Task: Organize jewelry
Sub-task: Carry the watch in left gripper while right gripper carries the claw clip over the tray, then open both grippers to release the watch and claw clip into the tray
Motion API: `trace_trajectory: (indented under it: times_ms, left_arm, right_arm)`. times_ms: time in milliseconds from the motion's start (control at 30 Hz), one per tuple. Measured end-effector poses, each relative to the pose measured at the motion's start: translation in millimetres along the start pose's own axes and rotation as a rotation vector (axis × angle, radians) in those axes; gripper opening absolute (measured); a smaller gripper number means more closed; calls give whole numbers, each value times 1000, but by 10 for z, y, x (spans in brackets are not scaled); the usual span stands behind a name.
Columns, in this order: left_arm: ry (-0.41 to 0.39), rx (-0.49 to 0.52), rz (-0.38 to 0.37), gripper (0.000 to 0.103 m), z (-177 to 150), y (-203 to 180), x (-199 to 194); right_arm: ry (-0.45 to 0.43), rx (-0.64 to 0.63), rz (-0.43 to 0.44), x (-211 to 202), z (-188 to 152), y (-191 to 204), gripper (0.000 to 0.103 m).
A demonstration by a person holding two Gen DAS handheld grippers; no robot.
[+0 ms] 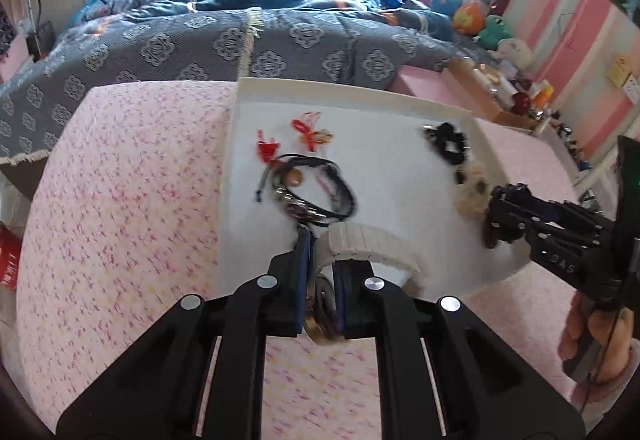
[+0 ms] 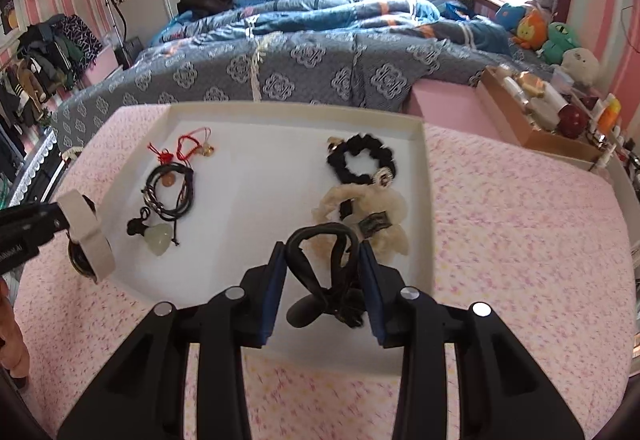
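The left tool [image 1: 320,272] was clamped nearly closed on a white watch [image 1: 374,246], holding it over the near left part of the white tray [image 2: 424,200]. The right tool [image 2: 322,280] gripped a black hair tie [image 2: 320,264], its jaws part-way apart around the bunched band, above the tray's near edge. The tray sat on a tabletop [image 2: 520,240] with a pink speckled cover, and already held red cords [image 2: 180,150], dark bracelets [image 2: 170,192], a pale pendant [image 2: 158,238], a black scrunchie [image 2: 360,160] and a cream scrunchie [image 2: 372,216].

The likely trouble: the watch seemed caught only by a thin part, so it could swing or slip out and land on the bracelets, tangling them. The hair tie's loose loop could snag on the cream scrunchie just beyond it when released and drag it out of place.

The right wrist view showed the watch from the side, with its round dark face hanging under the strap, and the pale pendant, which the left view did not show. The left wrist view showed the right tool from outside and the person's hand [image 1: 600,340] behind it, at the tray's right edge.
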State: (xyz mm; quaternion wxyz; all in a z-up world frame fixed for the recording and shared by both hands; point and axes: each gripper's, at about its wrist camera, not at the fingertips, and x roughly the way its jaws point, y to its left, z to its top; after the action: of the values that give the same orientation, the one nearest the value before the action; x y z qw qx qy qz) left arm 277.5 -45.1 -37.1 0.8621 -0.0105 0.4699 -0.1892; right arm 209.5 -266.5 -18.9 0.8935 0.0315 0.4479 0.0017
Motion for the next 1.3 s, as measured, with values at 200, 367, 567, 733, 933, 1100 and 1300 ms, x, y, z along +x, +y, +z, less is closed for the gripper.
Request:
trace_trajectory:
  times_ms: [200,367,567,733,933,1100,1300]
  left_arm:
    - [15,30,51,9,-1,72,241]
    - [8,26,64,9,72,125,343]
    - [15,22,94,9,145,176,424]
    - [25,8,99,19,140,211,465]
    - [20,9,113,33,138,204,410]
    - [24,15,127,42,123,182,351]
    - [33,28,126,58,45,143,289]
  right_arm:
    - [12,-25,-42,211,31,94,37]
    - [16,-39,-59,343,73,107,37]
    - [19,-68,-76,459,149,135,38]
    - [35,-73,-67,544,195,140,38]
    - [82,-65,-46,629,166,114,46]
    - [70,-42,-23,513,172,50,57]
    - [51,-31,-15,368,209,5,64]
